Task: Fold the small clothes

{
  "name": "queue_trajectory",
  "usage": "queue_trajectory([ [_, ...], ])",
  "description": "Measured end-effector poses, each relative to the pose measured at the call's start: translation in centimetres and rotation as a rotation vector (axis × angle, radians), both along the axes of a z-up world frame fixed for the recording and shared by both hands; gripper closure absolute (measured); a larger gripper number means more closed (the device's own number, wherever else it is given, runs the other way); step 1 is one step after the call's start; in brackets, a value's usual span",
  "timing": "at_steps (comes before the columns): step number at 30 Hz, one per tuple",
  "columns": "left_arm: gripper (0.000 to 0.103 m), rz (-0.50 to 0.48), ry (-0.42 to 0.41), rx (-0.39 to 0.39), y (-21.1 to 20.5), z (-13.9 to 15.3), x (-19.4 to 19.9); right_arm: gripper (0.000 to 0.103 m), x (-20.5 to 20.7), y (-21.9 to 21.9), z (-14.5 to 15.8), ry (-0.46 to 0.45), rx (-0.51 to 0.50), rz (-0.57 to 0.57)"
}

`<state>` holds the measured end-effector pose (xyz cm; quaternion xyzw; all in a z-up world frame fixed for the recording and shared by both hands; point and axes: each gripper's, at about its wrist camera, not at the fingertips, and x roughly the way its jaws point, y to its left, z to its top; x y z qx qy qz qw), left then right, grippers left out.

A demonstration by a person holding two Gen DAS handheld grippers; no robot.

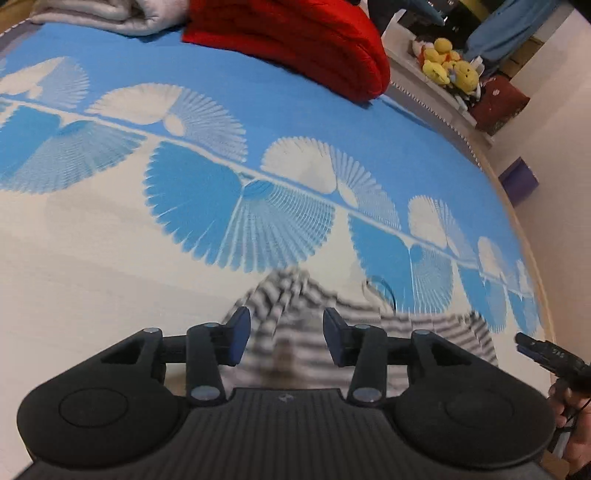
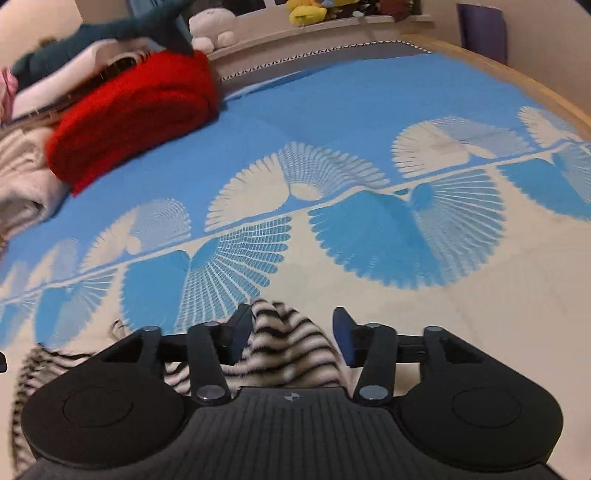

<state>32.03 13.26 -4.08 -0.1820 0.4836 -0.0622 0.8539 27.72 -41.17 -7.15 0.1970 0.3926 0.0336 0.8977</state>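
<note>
the left tool stands with its two blue-padded fingers parted, and a raised bunch of the striped garment sits in the gap between them; the cloth there is blurred, and neither pad presses on it. the right tool is likewise parted: a peak of the same black-and-white striped garment rises in the gap, its folds lying against the left-hand finger, while the right-hand finger stands apart from the cloth. in the left wrist view the right tool's tip shows at the right border, with part of the person's hand below it. the garment lies on the cream part of the bed cover, close to the near edge of the bed, spreading sideways between the two tools. beyond it runs a band of blue and white fan shapes, then plain blue. a folded red blanket lies near the far edge of the bed, with pale folded cloth beside it. yellow plush toys sit on a ledge past the far edge.
</note>
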Motion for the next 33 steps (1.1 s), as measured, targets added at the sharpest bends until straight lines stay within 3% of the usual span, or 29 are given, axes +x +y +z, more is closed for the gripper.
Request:
queue_trajectory([
  [3,0.055,-0.003,0.065,-0.005,0.7,-0.2,-3.4,0.05,-3.4,-2.4,0.9,0.044,0.032,-0.006],
  [7,0.055,0.018,0.196,-0.036,1.3,-3.9,-6.9,0.048,-7.9,-3.7,-0.8,0.155,0.074,0.029],
  [9,0.055,0.075,0.281,-0.051,1.8,-5.8,-7.8,0.047,-9.8,-3.6,-2.4,0.204,0.086,0.044],
  [12,0.055,0.087,0.285,-0.028,2.3,-6.5,-8.0,0.047,-11.3,-3.4,-5.2,0.316,0.145,0.059],
  [15,0.055,0.074,0.327,-0.105,2.4,-7.5,-8.1,0.047,-11.5,-2.7,-5.2,0.3,0.112,0.088],
  [17,0.055,0.061,0.34,-0.109,2.0,-7.8,-8.1,0.047,-11.5,-2.1,-5.6,0.316,0.105,0.102],
  [18,0.057,0.047,0.336,-0.098,1.7,-7.8,-8.1,0.049,-11.5,-2.0,-5.8,0.328,0.106,0.102],
  [20,0.095,0.011,0.325,-0.09,1.4,-7.4,-8.2,0.079,-11.5,-2.1,-5.8,0.329,0.141,0.105],
  [21,0.097,-0.009,0.306,-0.099,1.4,-6.9,-8.2,0.094,-11.4,-2.3,-5.5,0.319,0.177,0.107],
  [24,0.097,0.011,0.171,-0.093,2.3,-3.9,-9.2,0.096,-12.4,-3.7,-2.8,0.212,0.232,0.067],
  [27,0.097,0.037,0.148,-0.095,3.5,-3.0,-10.1,0.096,-14.2,-6.4,-1.1,0.132,0.329,-0.011],
  [29,0.097,0.021,0.241,-0.062,3.4,-4.5,-10.0,0.096,-14.4,-6.7,-1.9,0.19,0.284,-0.014],
  [31,0.096,-0.05,0.336,0.027,2.0,-6.2,-9.5,0.096,-13.9,-6.1,-4.1,0.32,0.246,-0.002],
  [33,0.091,-0.081,0.371,0.089,1.1,-6.8,-9.3,0.096,-13.4,-4.6,-5.7,0.414,0.176,0.03],
])
